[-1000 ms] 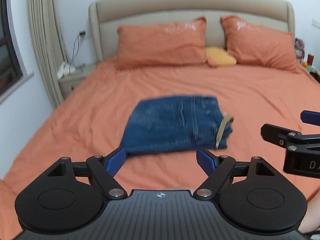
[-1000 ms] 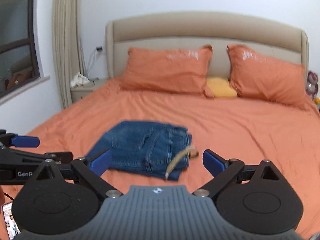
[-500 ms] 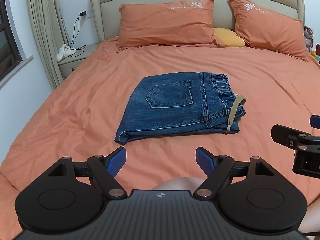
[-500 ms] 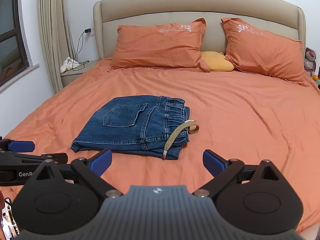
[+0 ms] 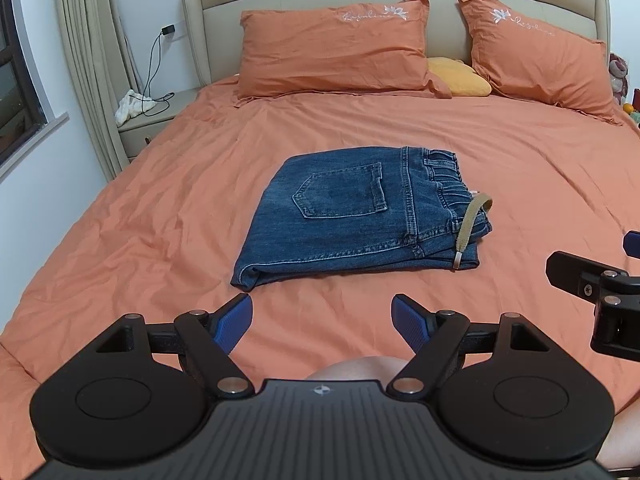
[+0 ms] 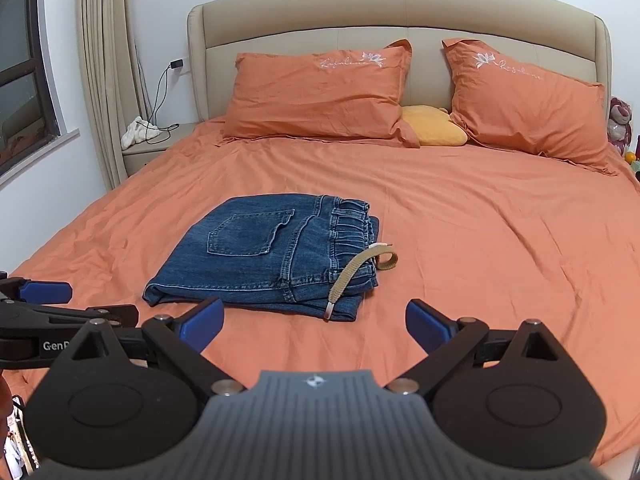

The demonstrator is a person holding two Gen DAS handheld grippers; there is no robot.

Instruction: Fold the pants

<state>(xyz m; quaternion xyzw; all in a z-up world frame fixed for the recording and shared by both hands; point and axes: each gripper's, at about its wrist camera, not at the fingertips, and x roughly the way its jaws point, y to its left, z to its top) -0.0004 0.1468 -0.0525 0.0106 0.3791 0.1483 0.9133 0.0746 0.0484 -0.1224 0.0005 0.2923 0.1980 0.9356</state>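
- Jeans (image 5: 352, 216), blue denim, lie folded into a thick rectangle on the orange bedsheet (image 5: 520, 168), well short of the 2 orange pillows (image 5: 336, 48).
- Back pocket (image 5: 342, 194) faces up; the gathered elastic waistband (image 5: 446, 176) sits at the bundle's right end, with a woven khaki drawstring (image 5: 468, 226) draped across it.
- Left gripper (image 5: 322, 316) hovers just short of the jeans, its ridged blue pads spread apart and empty.
- Right gripper (image 6: 314, 322) is likewise spread wide, holding nothing.
- Only the right wrist view shows the drawstring's curled loop resting on the sheet; only the left shows bare skin below its fingers.
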